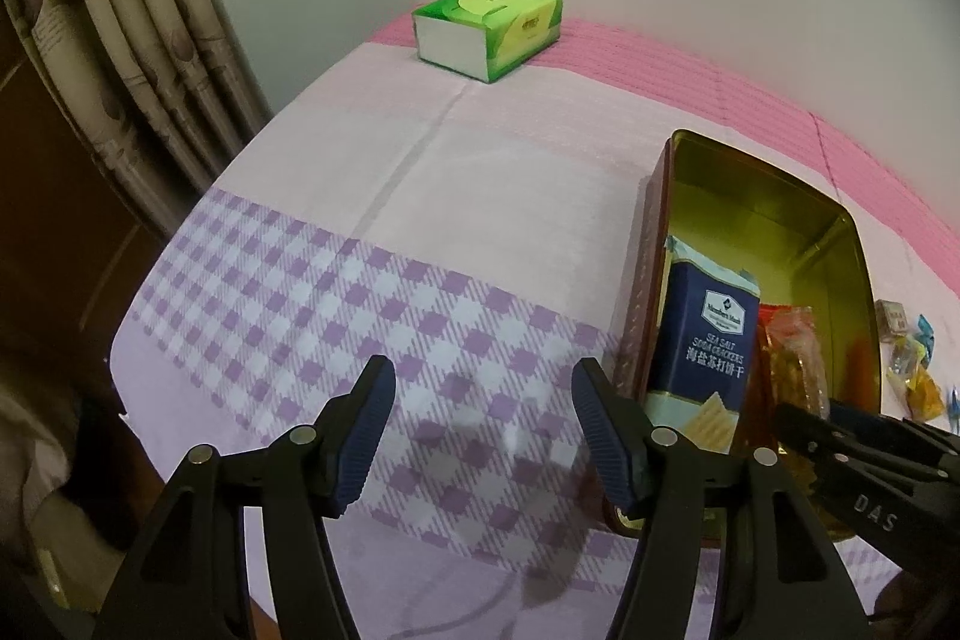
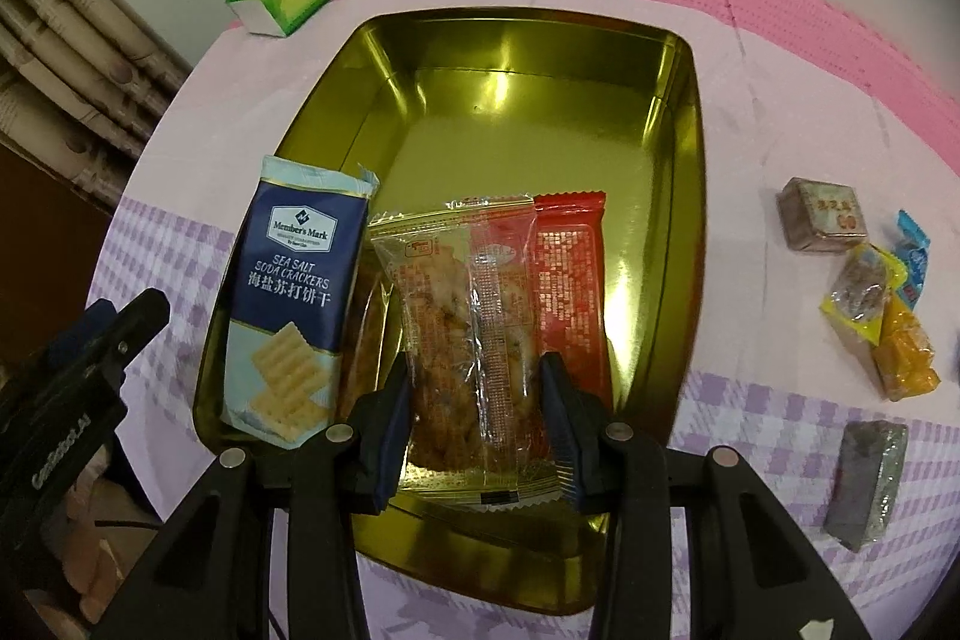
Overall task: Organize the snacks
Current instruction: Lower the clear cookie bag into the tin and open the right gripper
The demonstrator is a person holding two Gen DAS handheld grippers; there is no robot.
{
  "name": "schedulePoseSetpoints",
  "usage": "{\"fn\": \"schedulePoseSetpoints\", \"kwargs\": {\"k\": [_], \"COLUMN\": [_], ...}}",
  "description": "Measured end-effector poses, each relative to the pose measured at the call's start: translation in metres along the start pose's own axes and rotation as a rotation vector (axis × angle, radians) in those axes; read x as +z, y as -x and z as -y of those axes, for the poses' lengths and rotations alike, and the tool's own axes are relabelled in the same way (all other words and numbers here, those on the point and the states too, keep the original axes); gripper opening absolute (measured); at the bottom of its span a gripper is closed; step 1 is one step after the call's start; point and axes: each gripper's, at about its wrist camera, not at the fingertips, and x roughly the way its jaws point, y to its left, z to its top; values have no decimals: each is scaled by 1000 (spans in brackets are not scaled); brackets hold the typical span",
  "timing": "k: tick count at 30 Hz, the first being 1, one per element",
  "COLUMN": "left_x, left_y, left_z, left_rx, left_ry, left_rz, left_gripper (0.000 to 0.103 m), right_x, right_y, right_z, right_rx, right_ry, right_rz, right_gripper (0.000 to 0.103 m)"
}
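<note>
A gold tin (image 2: pixel 684 172) stands on the checked cloth; it also shows in the left wrist view (image 1: pixel 840 244). Inside it lean a blue soda cracker pack (image 2: pixel 294 292), a red packet (image 2: pixel 570 280) and an orange snack behind. My right gripper (image 2: pixel 477 412) is shut on a clear packet of fried snack (image 2: pixel 468 340) and holds it over the tin's near end. My left gripper (image 1: pixel 483 430) is open and empty above the cloth, left of the tin. The cracker pack also shows in the left wrist view (image 1: pixel 708 334).
A green tissue box (image 1: pixel 489 28) sits at the table's far edge by the wall. Loose snacks lie right of the tin: a brown cube (image 2: pixel 822 214), yellow and blue sweets (image 2: pixel 882 304), a grey bar (image 2: pixel 864 484). A curtain (image 1: pixel 126 40) hangs on the left.
</note>
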Motion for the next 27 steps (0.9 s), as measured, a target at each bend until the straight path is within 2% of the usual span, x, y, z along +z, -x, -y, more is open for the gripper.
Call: {"fn": "schedulePoseSetpoints", "kwargs": {"k": [27], "left_x": [-3], "left_y": [1], "left_z": [7], "left_rx": [2], "left_ry": [-27], "left_rz": [8], "left_gripper": [63], "right_x": [-10], "right_y": [7], "right_z": [-11], "right_rx": [62], "right_ry": [51], "right_rz": [16], "right_gripper": [43]}}
